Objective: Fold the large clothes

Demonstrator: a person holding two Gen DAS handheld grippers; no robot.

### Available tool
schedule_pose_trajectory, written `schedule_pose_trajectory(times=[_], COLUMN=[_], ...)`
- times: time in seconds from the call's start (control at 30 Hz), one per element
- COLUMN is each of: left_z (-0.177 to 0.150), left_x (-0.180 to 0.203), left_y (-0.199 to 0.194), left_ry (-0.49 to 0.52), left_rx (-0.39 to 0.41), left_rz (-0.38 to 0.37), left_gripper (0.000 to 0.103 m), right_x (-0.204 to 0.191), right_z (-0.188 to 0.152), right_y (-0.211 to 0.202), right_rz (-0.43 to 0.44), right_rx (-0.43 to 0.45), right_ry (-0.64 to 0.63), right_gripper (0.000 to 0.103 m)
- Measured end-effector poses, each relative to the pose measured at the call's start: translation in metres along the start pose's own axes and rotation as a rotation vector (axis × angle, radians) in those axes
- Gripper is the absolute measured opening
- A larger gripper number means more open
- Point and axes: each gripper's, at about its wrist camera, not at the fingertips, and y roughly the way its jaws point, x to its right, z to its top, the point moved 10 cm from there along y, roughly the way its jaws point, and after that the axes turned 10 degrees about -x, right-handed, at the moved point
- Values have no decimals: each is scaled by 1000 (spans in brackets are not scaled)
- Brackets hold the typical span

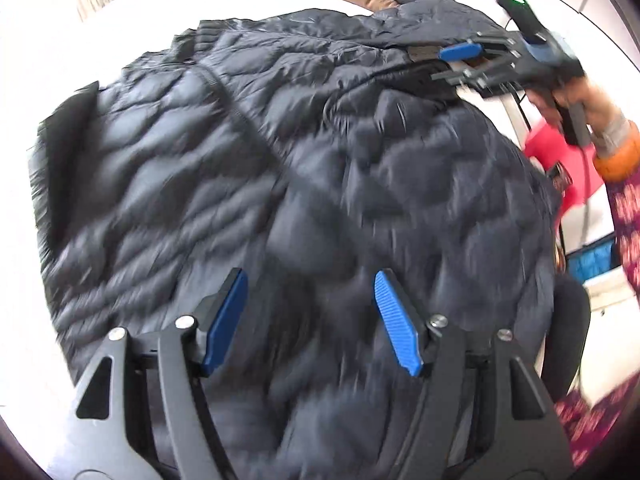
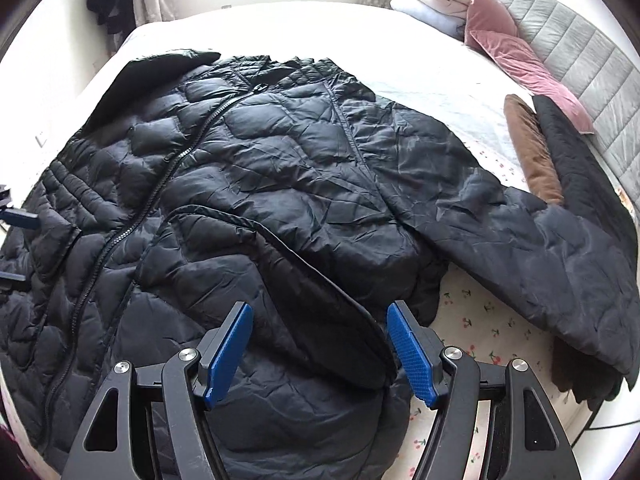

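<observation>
Nearest you, your left tongs (image 1: 310, 322) hover with their blue pads spread apart and empty above the black puffer jacket (image 1: 240, 168), and your right tongs (image 2: 320, 346) are likewise parted with nothing held, poised over a folded-in sleeve. The jacket lies spread front-up on the bed (image 2: 420, 76), zip closed, one sleeve stretched toward the right. Farther back, a brown garment (image 2: 532, 152), pink pillows (image 2: 516, 52) and a grey headboard (image 2: 580, 52).

left wrist: blurred, perhaps steep | right wrist: steep | shared: jacket (image 2: 248, 184)
</observation>
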Motion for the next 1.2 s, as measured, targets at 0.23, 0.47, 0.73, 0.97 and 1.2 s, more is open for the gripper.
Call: schedule_pose_trajectory(times=[0.23,0.47,0.73,0.97,1.2], left_z=[93,118,28,-6,63], left_x=[16,43,118,132,119], left_y=[51,34,28,22,6], left_ry=[-43,-42,323,463,175], left_rx=[60,193,28,-2,170], left_rz=[-132,-278,-275,-157,-233], left_gripper=[65,0,0,25,52], right_x=[3,0,-4,-11,-12], right_z=[12,-5,-89,-130,-64], right_y=[21,4,-17,-37,-62], right_rz=[21,96,114,155,136], right_rx=[6,36,-59,-122,54], right_ry=[-101,-137,-136,-47,102], right_gripper=[59,6,7,24,59])
